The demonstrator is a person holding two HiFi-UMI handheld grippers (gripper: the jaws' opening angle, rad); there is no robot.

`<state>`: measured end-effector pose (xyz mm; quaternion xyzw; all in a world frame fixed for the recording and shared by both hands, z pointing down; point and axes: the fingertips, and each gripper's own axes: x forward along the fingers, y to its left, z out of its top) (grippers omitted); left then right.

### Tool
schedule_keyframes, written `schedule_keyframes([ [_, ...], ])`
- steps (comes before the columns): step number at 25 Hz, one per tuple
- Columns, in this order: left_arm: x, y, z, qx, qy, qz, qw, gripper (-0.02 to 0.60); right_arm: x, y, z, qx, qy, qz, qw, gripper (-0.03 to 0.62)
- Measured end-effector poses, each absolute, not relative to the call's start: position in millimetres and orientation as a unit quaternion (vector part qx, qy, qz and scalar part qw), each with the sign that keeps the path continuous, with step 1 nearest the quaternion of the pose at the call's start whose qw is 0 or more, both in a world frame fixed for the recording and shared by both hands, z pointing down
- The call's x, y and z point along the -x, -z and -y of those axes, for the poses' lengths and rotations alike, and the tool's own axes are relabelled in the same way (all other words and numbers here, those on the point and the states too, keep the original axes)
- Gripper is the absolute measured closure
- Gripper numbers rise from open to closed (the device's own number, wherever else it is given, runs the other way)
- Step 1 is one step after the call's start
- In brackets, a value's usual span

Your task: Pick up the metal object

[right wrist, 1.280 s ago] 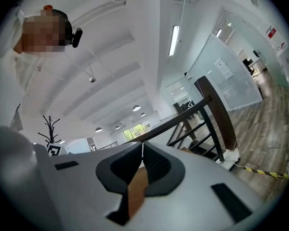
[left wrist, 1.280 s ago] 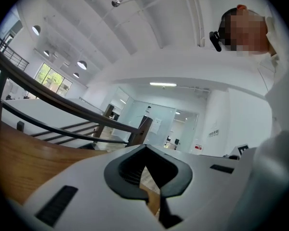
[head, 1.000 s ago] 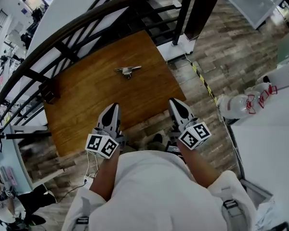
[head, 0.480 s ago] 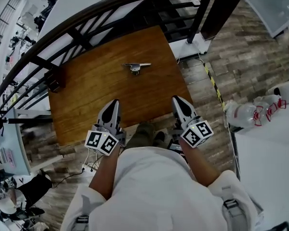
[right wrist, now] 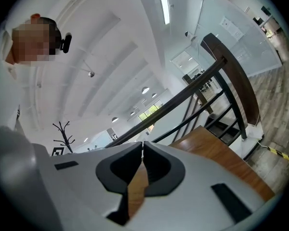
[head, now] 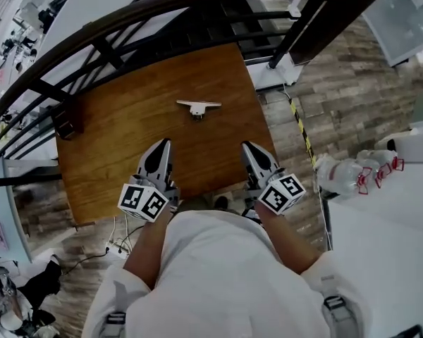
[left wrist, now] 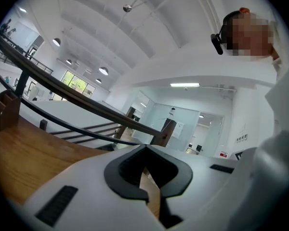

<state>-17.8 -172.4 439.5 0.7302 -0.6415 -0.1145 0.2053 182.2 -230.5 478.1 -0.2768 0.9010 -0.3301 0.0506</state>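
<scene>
A small T-shaped metal object point(head: 198, 107) lies on the wooden table point(head: 113, 139), toward its far side in the head view. My left gripper point(head: 163, 146) is held over the table's near part, jaws together and empty. My right gripper point(head: 247, 148) hangs at the near right of the table, also shut with nothing in it. Both stand well short of the metal object. In the left gripper view the gripper point(left wrist: 145, 150) points upward past the table, and in the right gripper view the gripper point(right wrist: 142, 146) does the same; neither shows the object.
A dark curved railing point(head: 148, 13) runs along the table's far side. A small dark block point(head: 65, 128) sits at the table's left edge. Several plastic bottles point(head: 352, 171) lie on a white surface point(head: 388, 245) at the right. A wood-pattern floor point(head: 338, 90) surrounds the table.
The head view has shifted slightly; the metal object lies in the same place on the table. Both grippers stay shut near the table's front edge.
</scene>
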Motion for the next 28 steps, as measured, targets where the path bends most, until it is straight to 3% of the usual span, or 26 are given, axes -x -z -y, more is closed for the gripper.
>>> schedule_keyframes([
  [12, 74, -491, 245, -0.734, 0.159, 0.614, 0.241, 0.569, -79, -518, 220, 0.071, 0.434, -0.897, -0.055, 0.565],
  [16, 83, -505, 247, -0.732, 0.160, 0.614, 0.247, 0.569, -70, -536, 237, 0.083, 0.474, -0.875, -0.056, 0.557],
  [19, 98, -516, 246, -0.721, 0.159, 0.623, 0.256, 0.569, -57, -549, 254, 0.090, 0.520, -0.848, -0.043, 0.488],
  [24, 126, -536, 247, -0.700, 0.156, 0.650, 0.253, 0.569, -32, -572, 286, 0.064, 0.595, -0.801, -0.006, 0.473],
  [28, 136, -542, 254, -0.681, 0.143, 0.671, 0.256, 0.569, -38, -628, 301, 0.096, 0.671, -0.735, -0.023, 0.437],
])
